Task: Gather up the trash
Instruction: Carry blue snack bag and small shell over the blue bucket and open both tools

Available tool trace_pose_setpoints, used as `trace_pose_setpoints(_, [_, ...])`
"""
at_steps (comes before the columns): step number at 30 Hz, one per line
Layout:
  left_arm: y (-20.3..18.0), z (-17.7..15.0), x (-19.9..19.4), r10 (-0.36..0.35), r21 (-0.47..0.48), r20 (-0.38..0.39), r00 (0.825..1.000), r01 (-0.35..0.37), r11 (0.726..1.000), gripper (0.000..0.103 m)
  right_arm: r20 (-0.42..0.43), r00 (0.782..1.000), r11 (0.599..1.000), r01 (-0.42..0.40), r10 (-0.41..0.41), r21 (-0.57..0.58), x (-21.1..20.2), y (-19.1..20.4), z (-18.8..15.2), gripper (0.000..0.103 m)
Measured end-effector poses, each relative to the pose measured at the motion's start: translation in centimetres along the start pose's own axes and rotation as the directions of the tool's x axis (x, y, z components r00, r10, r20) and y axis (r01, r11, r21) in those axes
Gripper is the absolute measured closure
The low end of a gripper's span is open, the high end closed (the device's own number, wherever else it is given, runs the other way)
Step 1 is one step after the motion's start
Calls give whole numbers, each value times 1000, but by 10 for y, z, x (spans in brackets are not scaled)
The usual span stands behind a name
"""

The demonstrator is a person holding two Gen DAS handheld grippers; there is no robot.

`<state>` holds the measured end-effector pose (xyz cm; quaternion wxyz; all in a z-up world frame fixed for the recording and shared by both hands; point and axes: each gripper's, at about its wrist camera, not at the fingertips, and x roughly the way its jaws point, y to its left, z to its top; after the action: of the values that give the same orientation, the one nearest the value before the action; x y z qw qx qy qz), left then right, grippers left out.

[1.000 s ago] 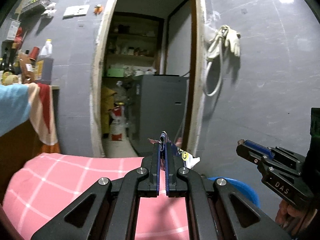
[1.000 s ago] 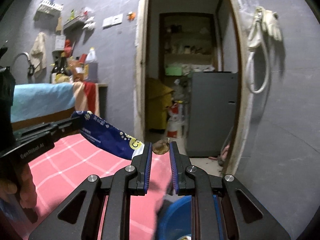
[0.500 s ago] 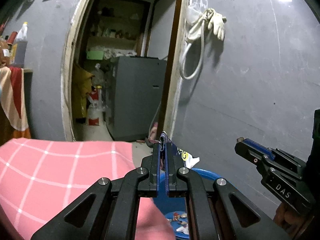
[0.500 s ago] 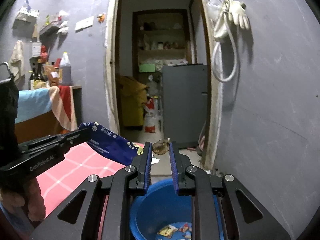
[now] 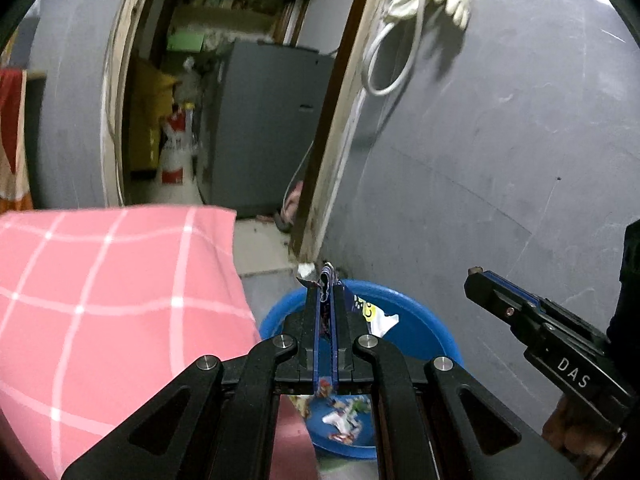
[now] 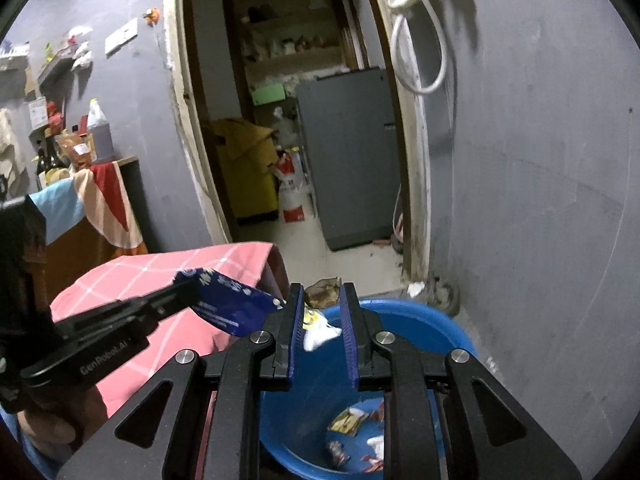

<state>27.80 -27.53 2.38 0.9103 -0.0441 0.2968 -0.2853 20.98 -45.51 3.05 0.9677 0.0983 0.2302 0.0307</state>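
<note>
Over the blue basin, left hand-held gripper pinches blue wrapper; right hand-held gripper clamps brown scrap.

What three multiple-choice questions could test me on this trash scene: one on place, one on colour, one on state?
1. Where is the blue basin?
A. On a shelf
B. On the floor beside the pink checked cloth
C. Inside the doorway

2. What colour is the snack wrapper in the left gripper?
A. Dark blue
B. Green
C. Orange

3. What is the right gripper doing?
A. Hanging open, empty
B. Pinching a crumpled brown scrap
C. Gripping the basin's rim

Answers: B, the basin stands by the cloth's edge; A, blue with white print; B, the scrap sits between its fingertips.
</note>
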Motion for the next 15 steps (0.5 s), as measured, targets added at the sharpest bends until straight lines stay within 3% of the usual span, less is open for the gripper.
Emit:
trace_pose_setpoints(6, [5,-3,24,-18,-63,-90,996,13,998,100,-55,998,1000,6,-5,23,12,-5,-3,86])
trace_pose_setpoints(15, [7,-9,40,-14,-67,-156,988,4,998,97,-120,993,998,23,-16,60,25,-17,-10,85])
